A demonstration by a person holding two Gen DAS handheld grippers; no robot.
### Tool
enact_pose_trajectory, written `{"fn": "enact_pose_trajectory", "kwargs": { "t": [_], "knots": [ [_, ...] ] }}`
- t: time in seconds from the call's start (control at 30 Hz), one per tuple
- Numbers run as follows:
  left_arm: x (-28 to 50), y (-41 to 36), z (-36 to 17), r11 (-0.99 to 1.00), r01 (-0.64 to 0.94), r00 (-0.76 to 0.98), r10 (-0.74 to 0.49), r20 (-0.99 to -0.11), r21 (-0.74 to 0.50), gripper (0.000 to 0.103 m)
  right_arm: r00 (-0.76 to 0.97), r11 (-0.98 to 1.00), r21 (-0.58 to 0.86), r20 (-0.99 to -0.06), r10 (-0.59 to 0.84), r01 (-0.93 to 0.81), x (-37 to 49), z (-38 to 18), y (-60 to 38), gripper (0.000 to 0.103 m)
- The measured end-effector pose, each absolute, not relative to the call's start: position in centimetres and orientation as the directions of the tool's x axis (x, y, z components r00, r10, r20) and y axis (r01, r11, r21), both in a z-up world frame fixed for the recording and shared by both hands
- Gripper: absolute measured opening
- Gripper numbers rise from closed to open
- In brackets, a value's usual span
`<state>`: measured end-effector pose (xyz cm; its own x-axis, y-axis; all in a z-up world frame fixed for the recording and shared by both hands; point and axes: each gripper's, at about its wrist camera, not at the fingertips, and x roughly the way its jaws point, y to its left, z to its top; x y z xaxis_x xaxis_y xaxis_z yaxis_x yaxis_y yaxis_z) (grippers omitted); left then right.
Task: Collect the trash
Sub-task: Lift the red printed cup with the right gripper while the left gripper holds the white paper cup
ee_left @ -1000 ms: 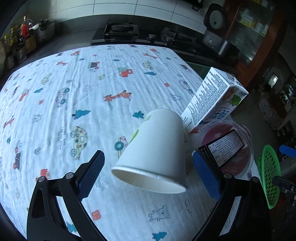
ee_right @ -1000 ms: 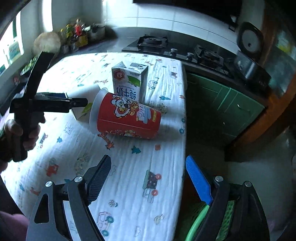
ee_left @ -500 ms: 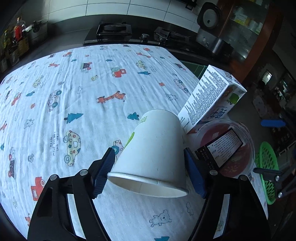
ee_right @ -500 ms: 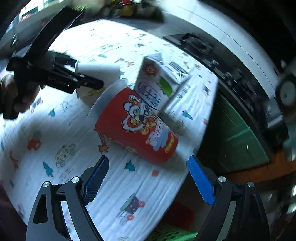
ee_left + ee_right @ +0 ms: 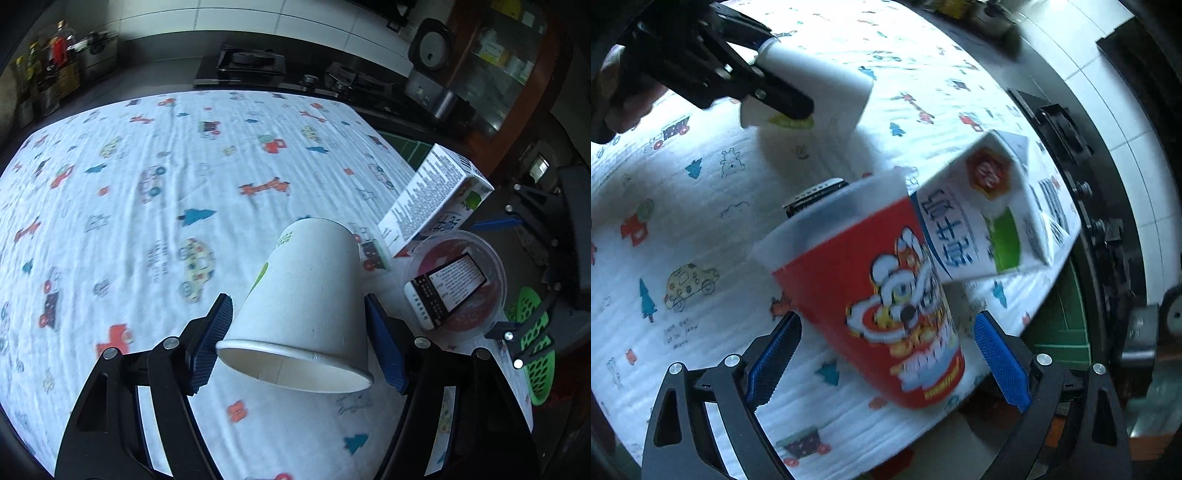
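Left tongs (image 5: 297,341) clamp the tipped paper cup (image 5: 306,306) near its rim for lifting. Right tongs (image 5: 886,363), opening wide, straddle the red cup (image 5: 871,306) without touching it.

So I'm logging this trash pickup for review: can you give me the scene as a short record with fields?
surface: table with cartoon-print cloth
left gripper: jaws shut on white paper cup, lying on its side
right gripper: jaws opening, astride red printed cup, pads not touching it
red cup contents: small dark packet inside
milk carton: tilted, behind red cup
green basket: beyond table edge
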<state>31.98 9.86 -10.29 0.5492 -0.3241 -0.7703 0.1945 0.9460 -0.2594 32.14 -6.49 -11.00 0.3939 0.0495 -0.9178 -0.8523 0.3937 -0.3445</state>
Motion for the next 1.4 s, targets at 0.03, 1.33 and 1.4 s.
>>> {"fn": "enact_pose_trajectory", "kwargs": {
  "t": [0.03, 1.33, 1.4],
  "knots": [
    [31.8, 10.3, -10.2, 0.947, 0.187, 0.552, -0.320, -0.770, -0.260, 0.071, 0.386, 0.390, -0.337, -0.921, 0.053, -0.857, 32.4, -11.2, -6.3, 0.091],
    [21.7, 16.9, -7.8, 0.964, 0.013, 0.649, -0.209, -0.731, -0.265, 0.071, 0.599, -0.210, -0.569, -0.792, -0.121, -0.795, 22.8, -9.1, 1.8, 0.069],
    [21.2, 17.2, -7.8, 0.962, 0.002, 0.653, -0.208, -0.728, -0.273, 0.071, 0.642, -0.272, -0.597, -0.757, -0.120, -0.755, 22.2, -9.0, 2.0, 0.069]
  ]
}}
